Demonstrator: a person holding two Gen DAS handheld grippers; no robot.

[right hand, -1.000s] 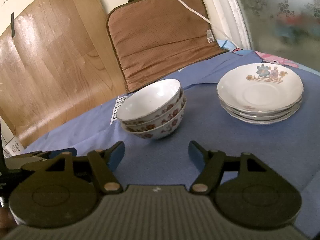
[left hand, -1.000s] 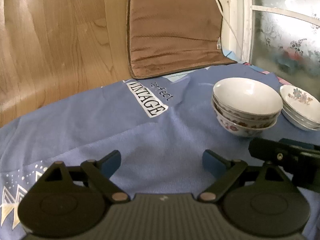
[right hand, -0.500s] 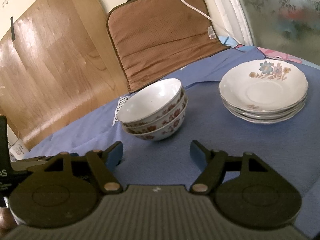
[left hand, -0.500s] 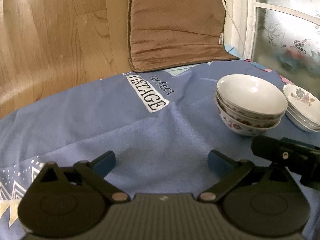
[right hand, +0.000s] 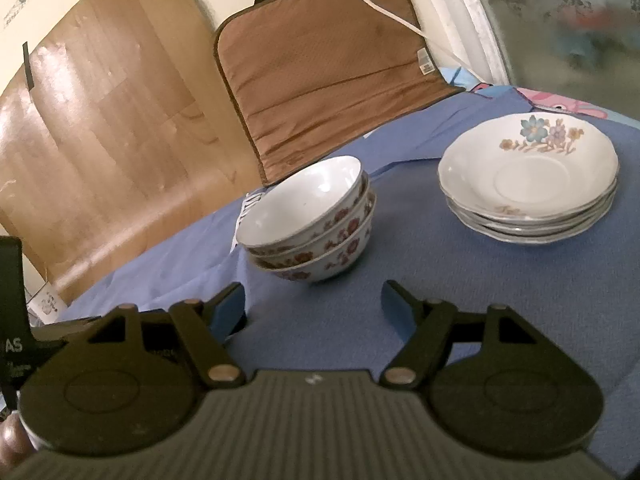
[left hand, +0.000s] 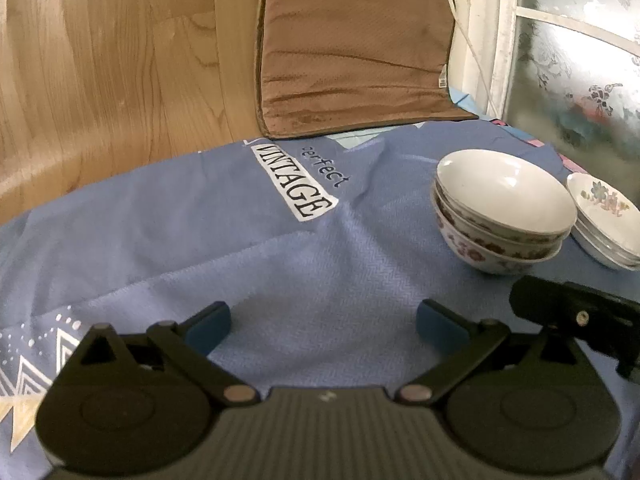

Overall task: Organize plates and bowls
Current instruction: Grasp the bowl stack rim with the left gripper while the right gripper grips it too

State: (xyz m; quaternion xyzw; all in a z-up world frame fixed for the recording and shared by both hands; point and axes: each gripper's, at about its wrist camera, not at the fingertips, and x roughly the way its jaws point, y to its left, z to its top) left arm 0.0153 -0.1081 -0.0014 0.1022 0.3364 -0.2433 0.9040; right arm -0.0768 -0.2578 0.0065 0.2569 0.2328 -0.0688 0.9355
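A stack of three white bowls with red flower patterns stands on the blue cloth. To its right sits a stack of white flowered plates. My left gripper is open wide over bare cloth, to the left of the bowls and nearer than them, with nothing between its fingers. Just in front of the bowls, my right gripper also stands open and empty, a short way back from them. Part of the right gripper's black body shows in the left wrist view.
A brown cushion leans against the wall behind the cloth, with a wood-look board to its left. A white cable runs across the cushion. A frosted flowered window is at the right. A "VINTAGE" label lies on the cloth.
The left gripper's jaws have spread wider. Bowls, plates and the right gripper have stayed where they were.
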